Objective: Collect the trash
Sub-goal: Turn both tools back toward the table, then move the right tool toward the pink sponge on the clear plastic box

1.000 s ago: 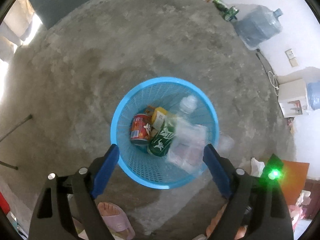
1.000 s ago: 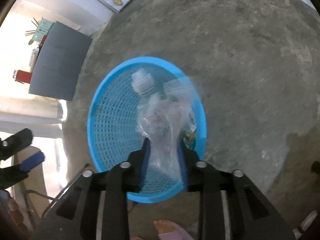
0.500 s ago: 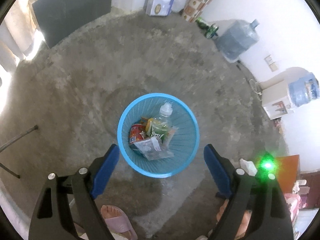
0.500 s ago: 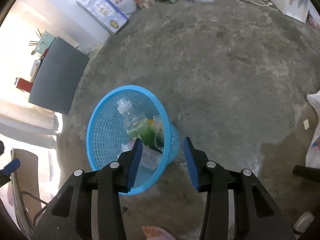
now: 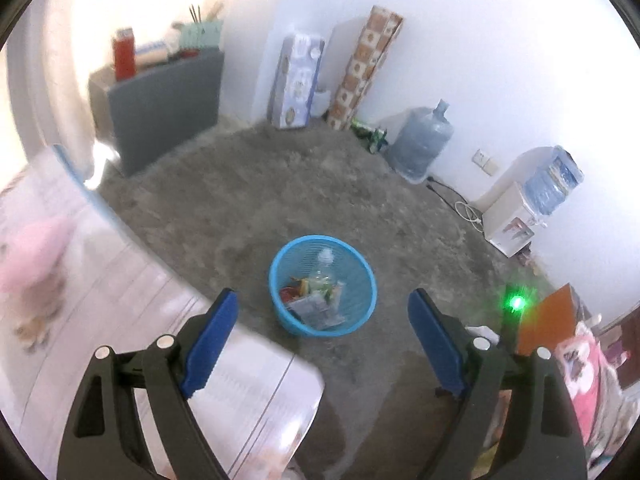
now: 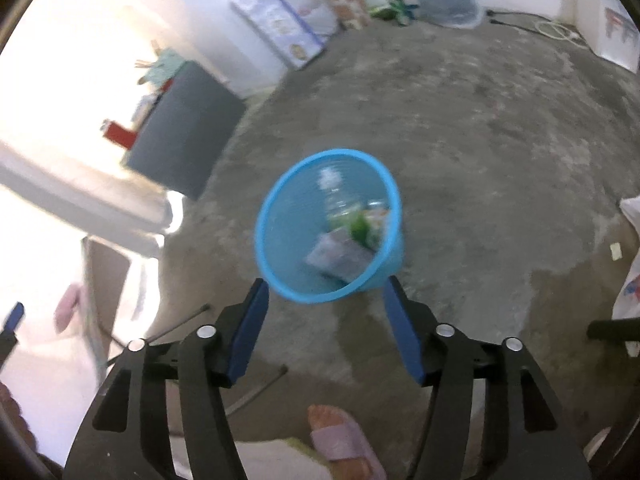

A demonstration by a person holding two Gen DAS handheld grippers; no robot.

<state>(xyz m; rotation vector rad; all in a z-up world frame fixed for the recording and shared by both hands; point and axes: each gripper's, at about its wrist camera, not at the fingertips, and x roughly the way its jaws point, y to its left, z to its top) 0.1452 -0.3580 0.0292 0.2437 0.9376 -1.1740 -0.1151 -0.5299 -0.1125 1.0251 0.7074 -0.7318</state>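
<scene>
A blue mesh basket (image 5: 322, 286) is standing on the grey concrete floor (image 5: 280, 184), holding a clear plastic bottle (image 5: 323, 266), wrappers and a red can. Both the left tongs (image 5: 322, 338) and right tongs (image 6: 325, 326) are hanging above it, spread wide and gripping nothing.

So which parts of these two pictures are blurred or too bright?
Left wrist view: the white table at left is smeared, the basket fairly sharp. Right wrist view: the basket is smeared, the upper left washed out by glare.
</scene>
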